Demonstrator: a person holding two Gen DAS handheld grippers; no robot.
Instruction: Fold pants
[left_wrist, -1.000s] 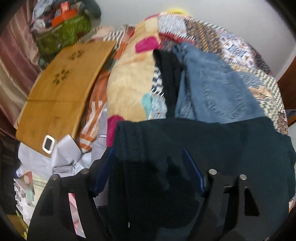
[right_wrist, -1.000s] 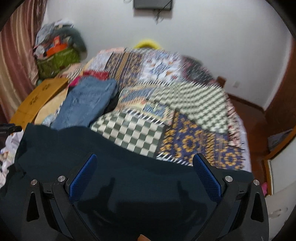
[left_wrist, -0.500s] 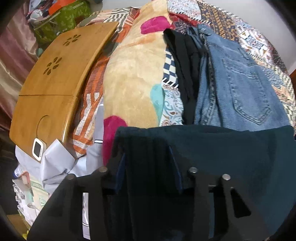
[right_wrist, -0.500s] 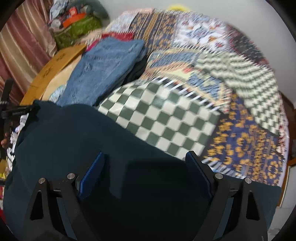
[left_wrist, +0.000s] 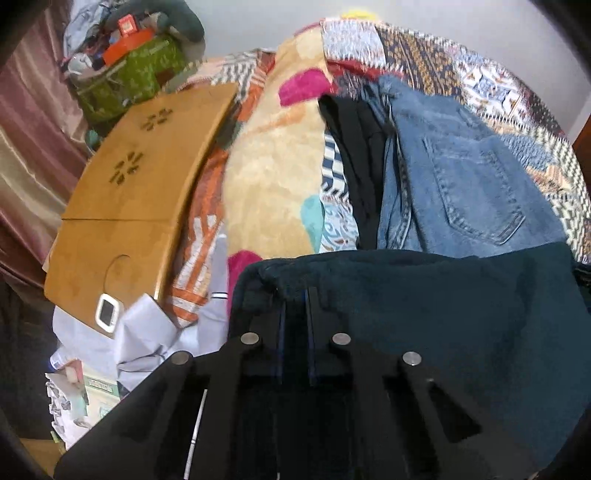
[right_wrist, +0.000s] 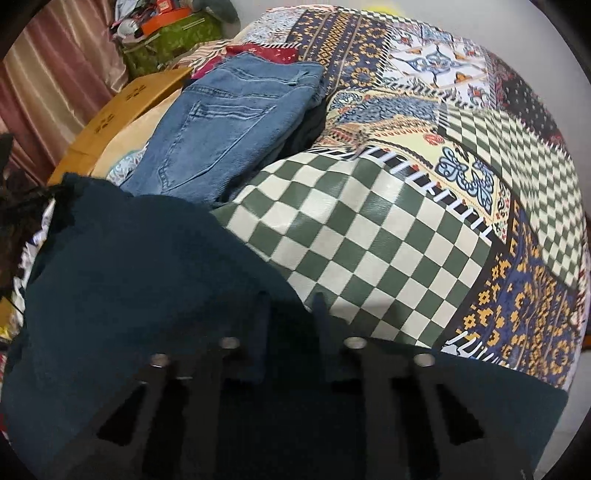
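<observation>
Dark teal pants (left_wrist: 443, 317) lie across the near edge of a bed covered by a patchwork quilt (right_wrist: 388, 229). The left gripper (left_wrist: 294, 295) has just closed, pinching the pants' near left edge. The right gripper (right_wrist: 291, 302) has just closed on their far right edge. Folded blue jeans (right_wrist: 229, 129) lie just beyond. The checkered quilt to the right is bare.

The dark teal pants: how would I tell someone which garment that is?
Start at the patchwork bedspread. On its near edge, closest to both cameras, lie the dark teal pants, pinched by the left gripper and right gripper. Unlike the blue jeans behind them, they are plain, dark and unfaded.
</observation>
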